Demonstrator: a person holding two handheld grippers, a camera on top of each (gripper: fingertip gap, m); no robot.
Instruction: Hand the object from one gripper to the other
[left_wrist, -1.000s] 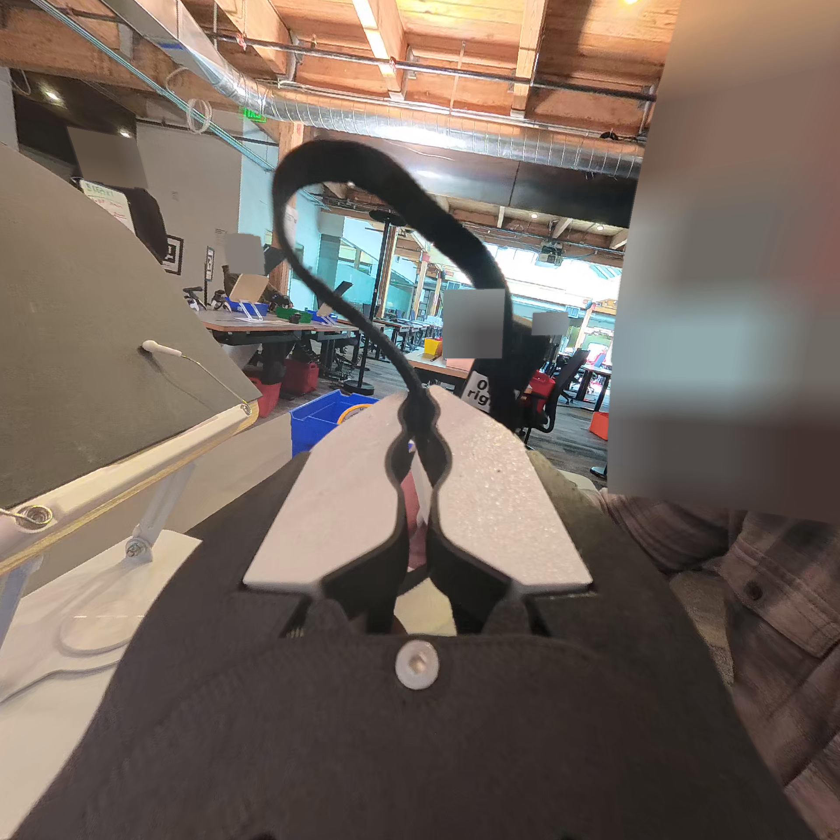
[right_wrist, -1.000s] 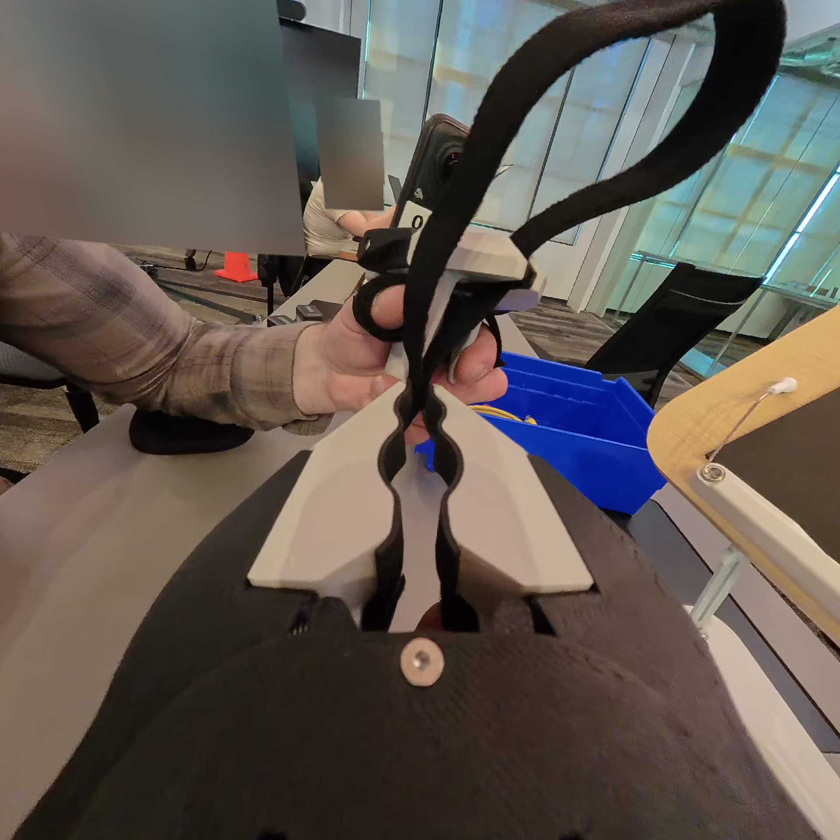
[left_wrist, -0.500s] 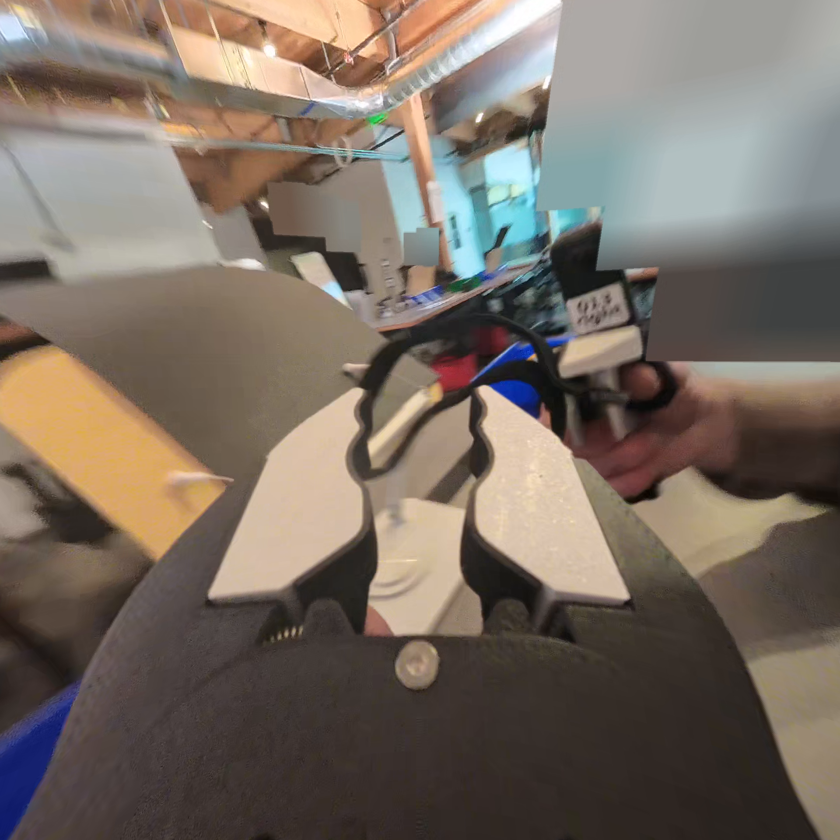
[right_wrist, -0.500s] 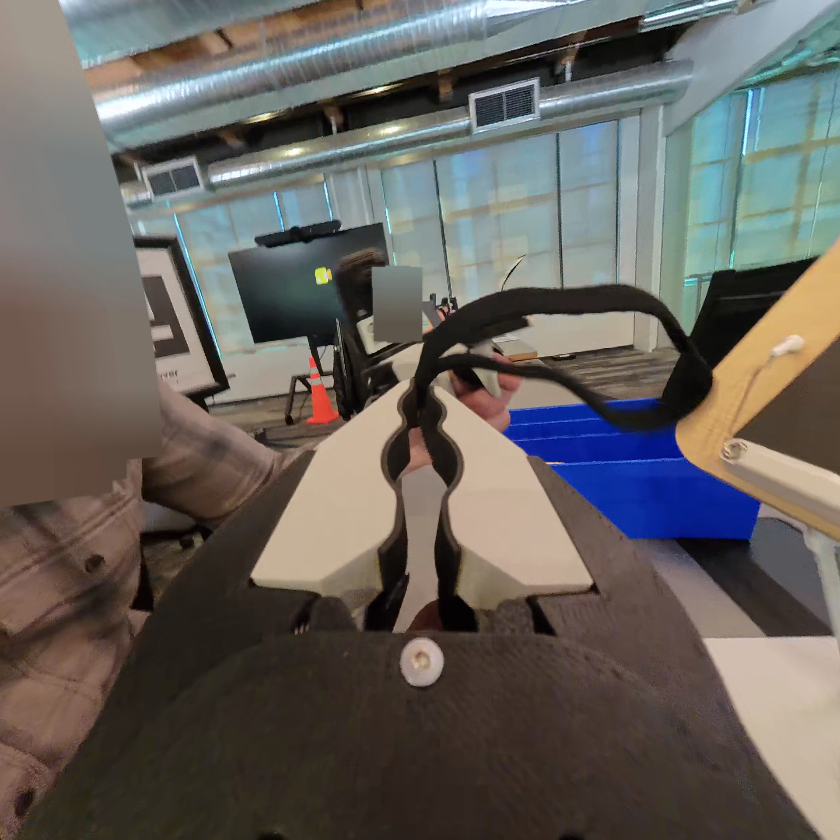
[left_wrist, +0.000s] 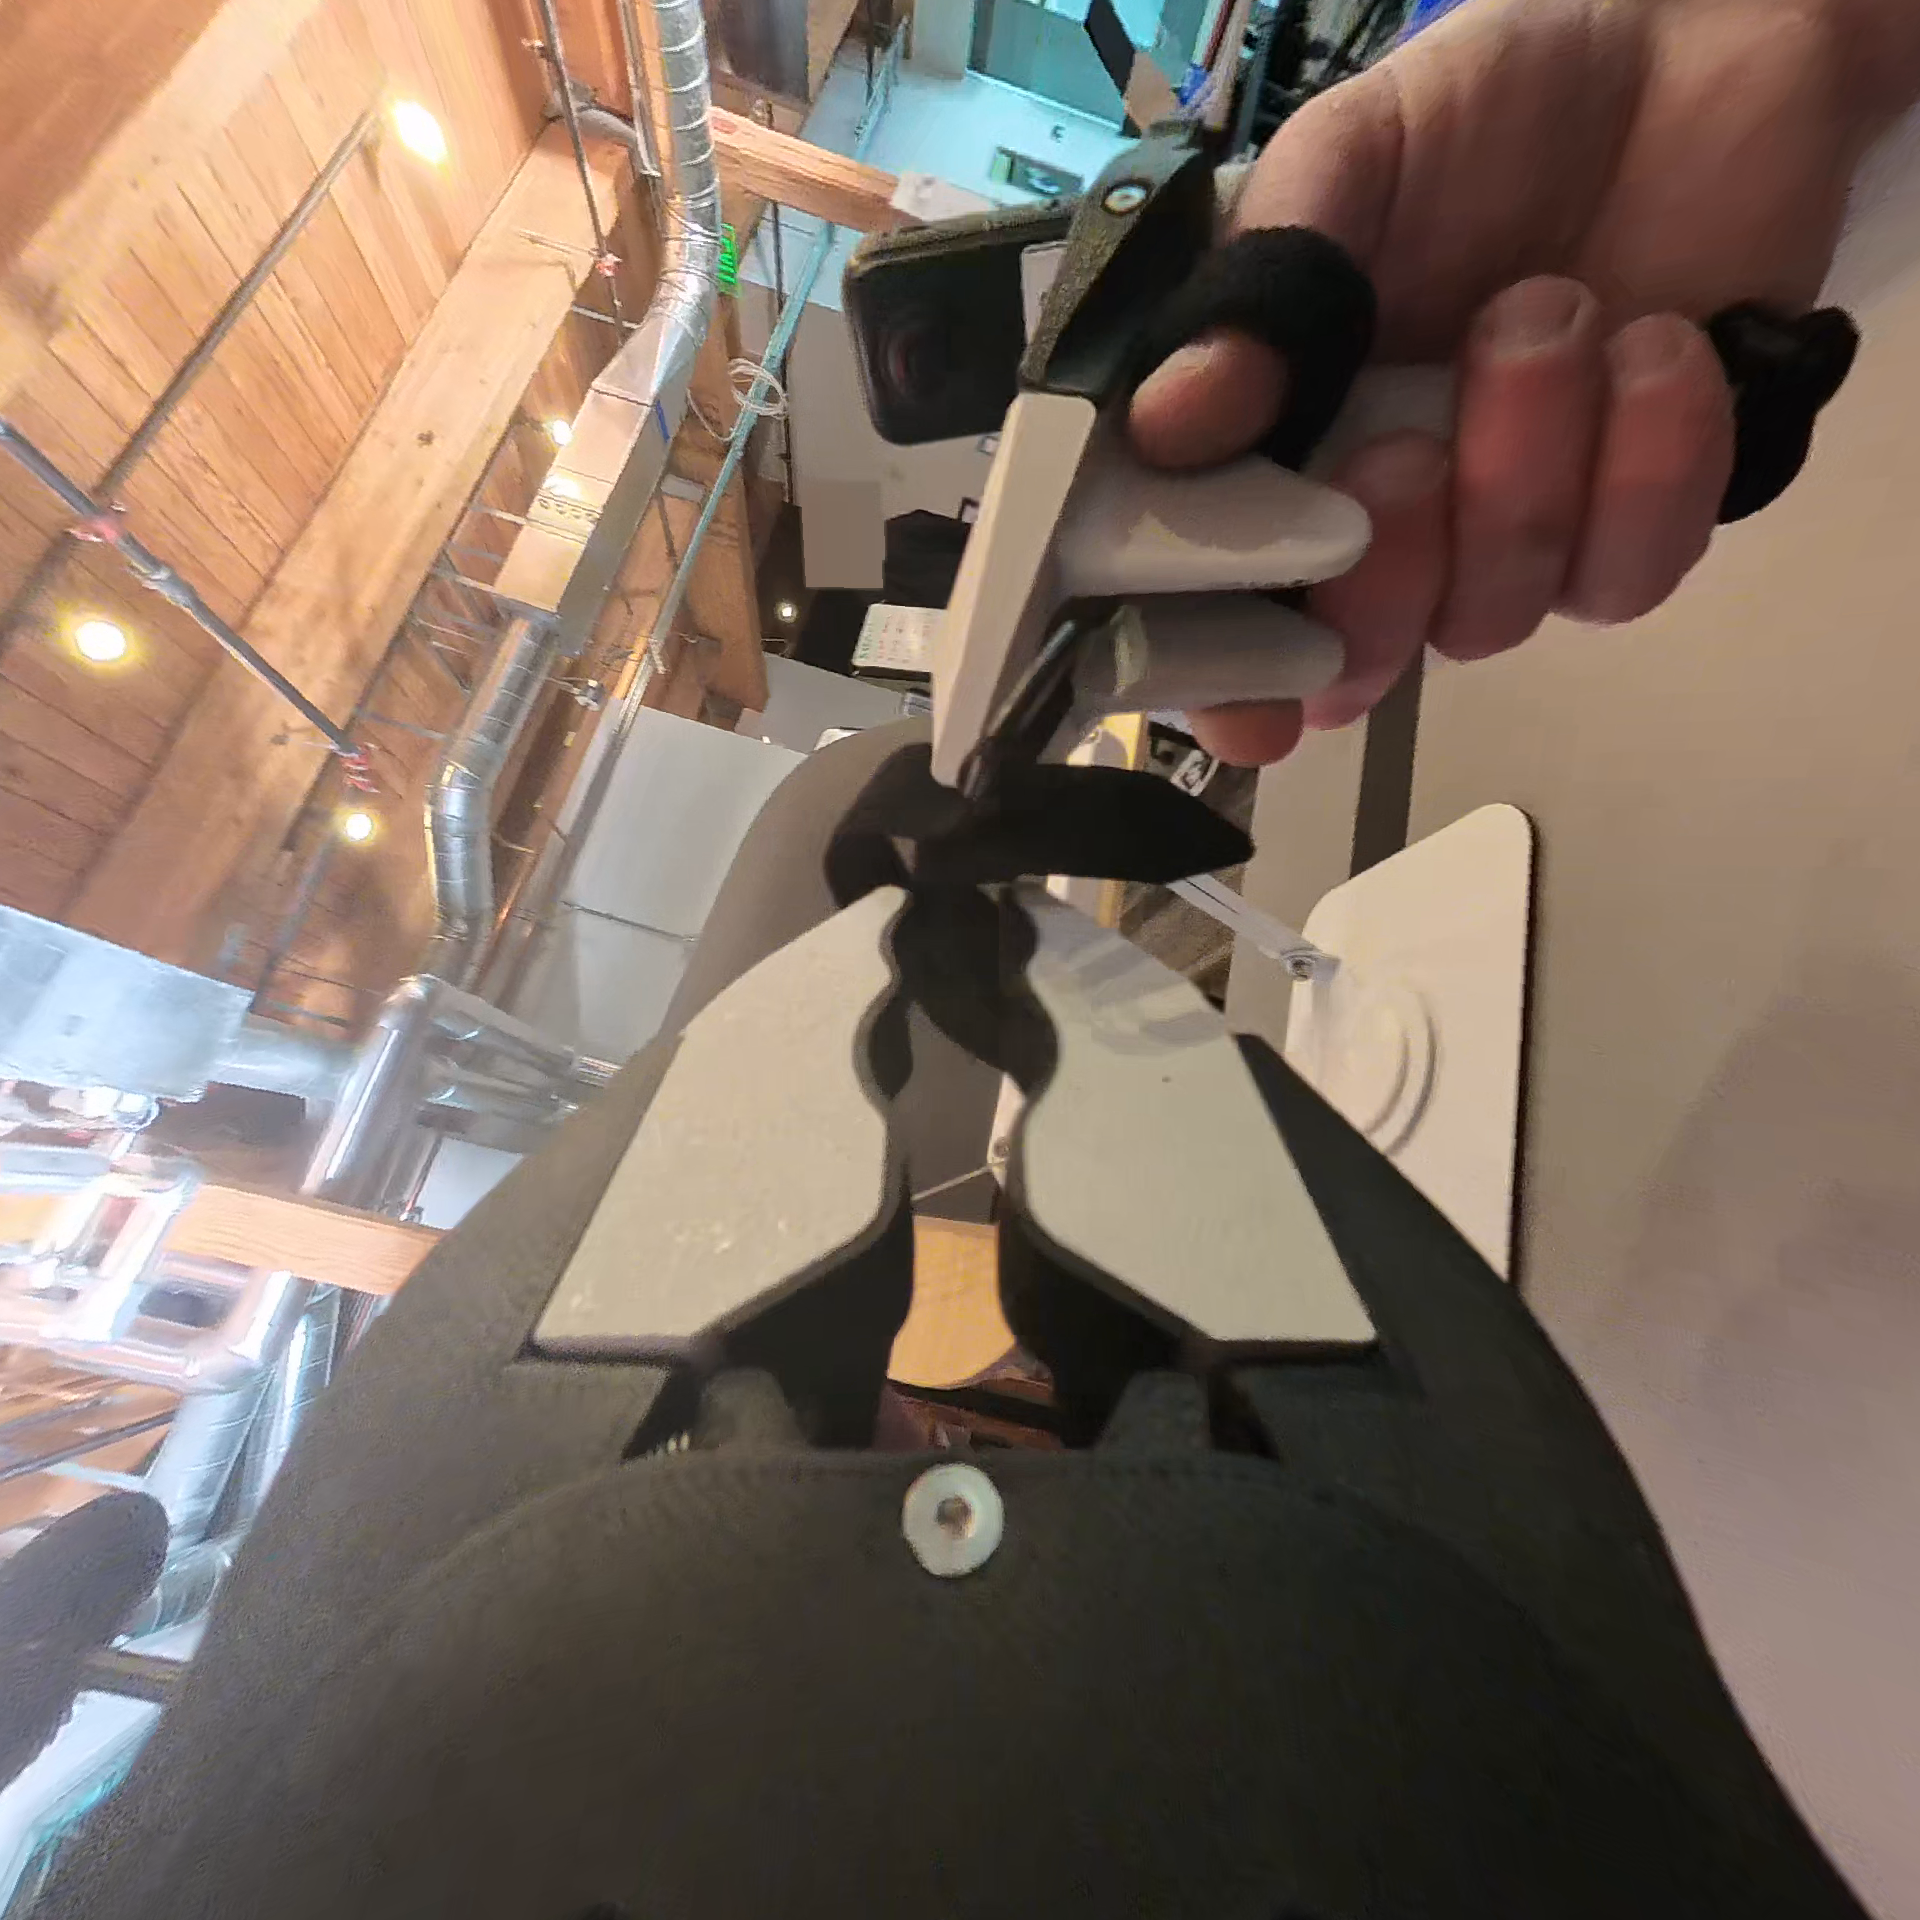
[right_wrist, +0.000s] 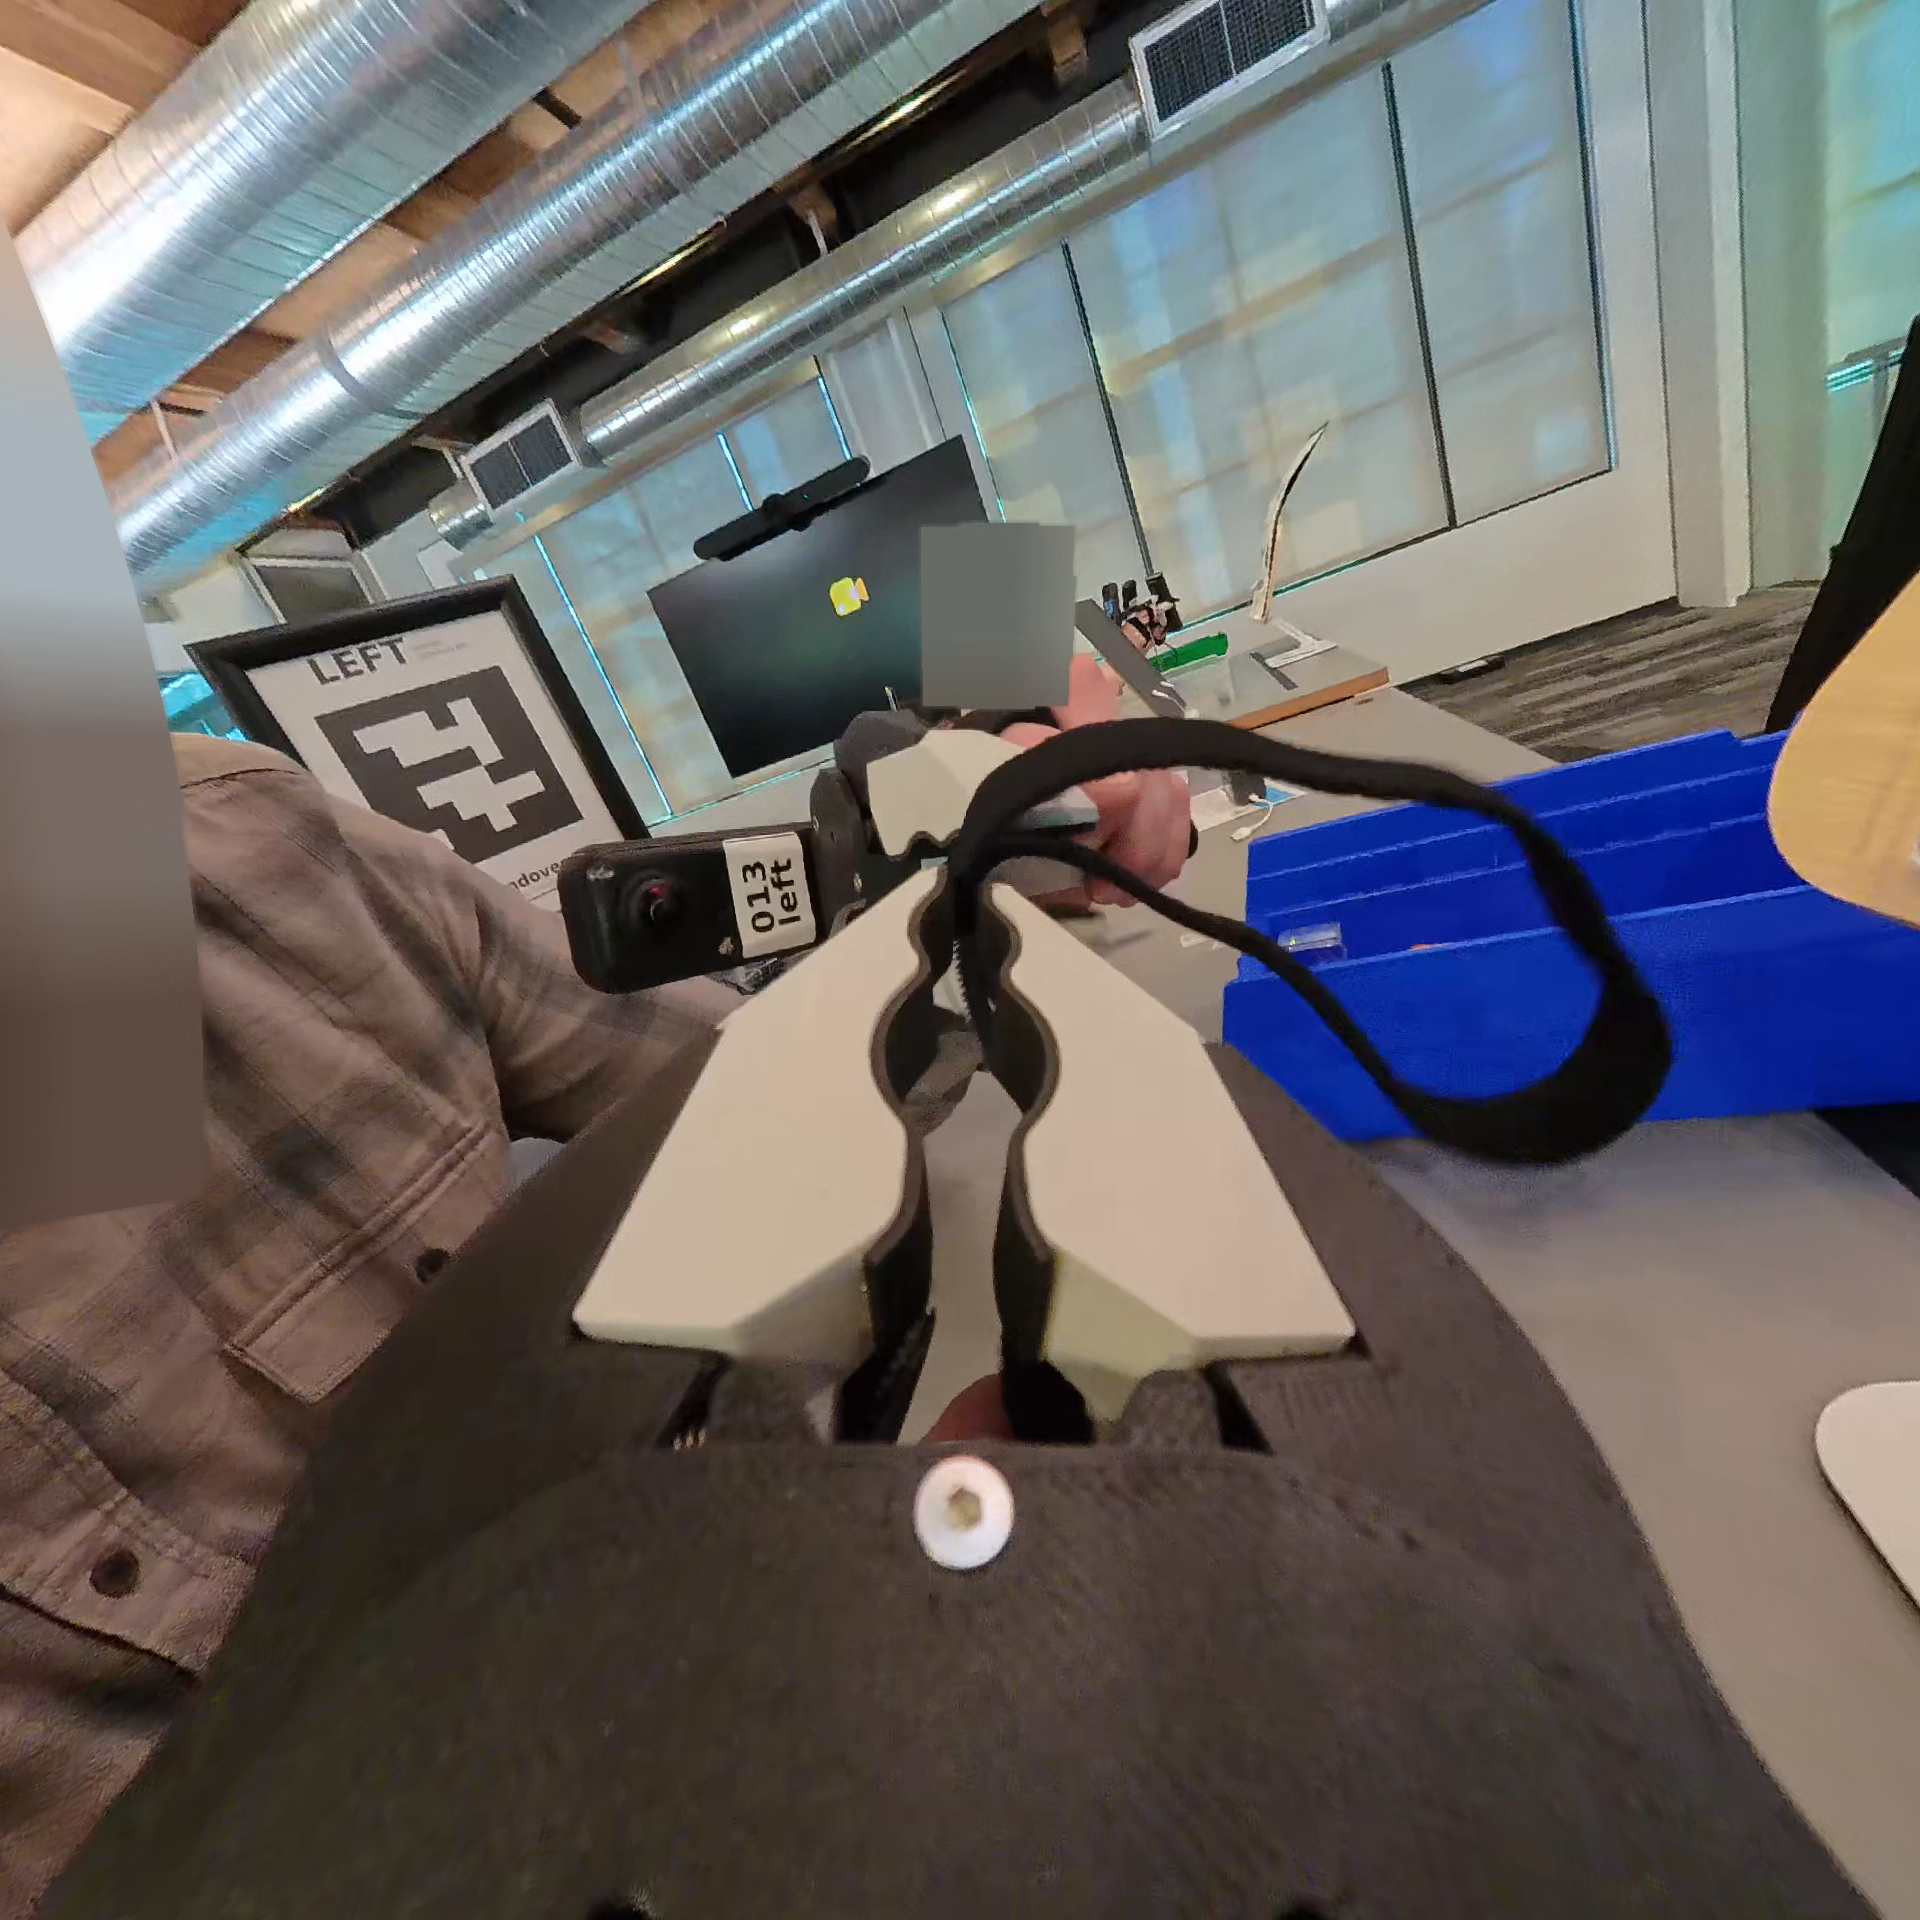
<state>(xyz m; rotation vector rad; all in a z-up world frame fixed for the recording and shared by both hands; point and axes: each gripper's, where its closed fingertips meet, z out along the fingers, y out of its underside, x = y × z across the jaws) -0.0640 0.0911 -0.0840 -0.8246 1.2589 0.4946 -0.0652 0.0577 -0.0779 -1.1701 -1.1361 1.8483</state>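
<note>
The object is a black fabric strap loop (right_wrist: 1558, 914). My right gripper (right_wrist: 961, 894) is shut on it at the fingertips, and the loop hangs off to the right above the blue bin. My left gripper (left_wrist: 956, 925) has a twisted bunch of the same strap (left_wrist: 1091, 831) pressed between its tips, jaws nearly together. The two grippers meet tip to tip in the air. The right gripper (left_wrist: 961, 774), held by a hand, shows just above in the left wrist view. The left gripper (right_wrist: 940, 842), with its black camera, shows behind in the right wrist view.
A blue bin (right_wrist: 1455, 987) stands on the grey table (right_wrist: 1558, 1351) at the right. A wooden board on a stand (right_wrist: 1849, 810) is at the far right, its white base (left_wrist: 1434, 987) on the table. A person's plaid sleeve (right_wrist: 364, 1039) and a framed sign (right_wrist: 436, 748) are at the left. Both grippers' tips are close together, under 4 cm apart.
My left gripper, open half a second ago, has closed on the strap near the right gripper's tips. The right gripper has kept its grip. Both grippers have tilted and moved closer.
</note>
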